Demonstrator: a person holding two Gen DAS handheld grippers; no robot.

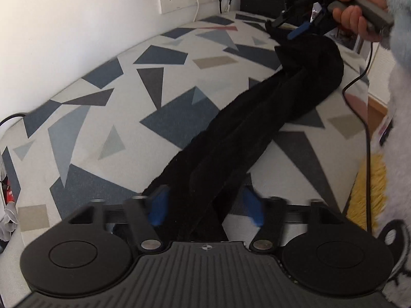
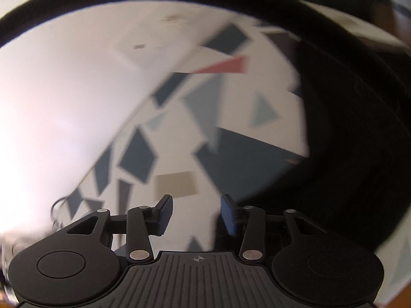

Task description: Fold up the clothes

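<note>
Straddling the black garment (image 1: 231, 138), the left gripper (image 1: 205, 205) gapes; the right gripper (image 2: 196, 215) spreads, holding nothing.

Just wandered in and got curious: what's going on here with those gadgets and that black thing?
A person is folding clothes with a handheld gripper in each hand. A long black garment stretches across the patterned bed cover. Its near end runs between the fingers of the left gripper. The right gripper, held in the person's hand, stands open with nothing between its fingers, close to the garment's far end. No fold shows yet.
</note>
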